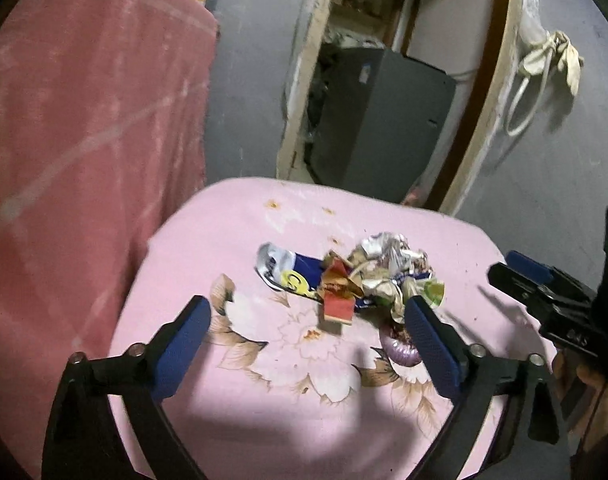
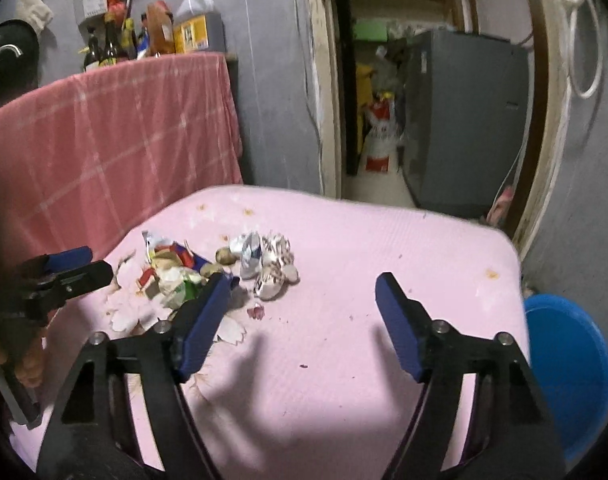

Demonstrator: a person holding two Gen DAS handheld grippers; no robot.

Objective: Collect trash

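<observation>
Pink tablecloth (image 1: 207, 248) bears a trash pile (image 1: 356, 276); left tool (image 1: 308, 320) and right tool (image 2: 299, 308) gape, empty.

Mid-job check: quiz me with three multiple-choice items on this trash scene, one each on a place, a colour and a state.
1. Where is the trash pile?
A. on the pink floral tablecloth
B. in the blue tub
C. on the floor

2. What colour are the pads?
A. red
B. blue
C. white

3. What does the left hand-held gripper hold?
A. a wrapper
B. a bottle
C. nothing

Answers: 1 A, the pile lies on the cloth; 2 B, the pads are blue; 3 C, jaws apart, nothing gripped.
</observation>
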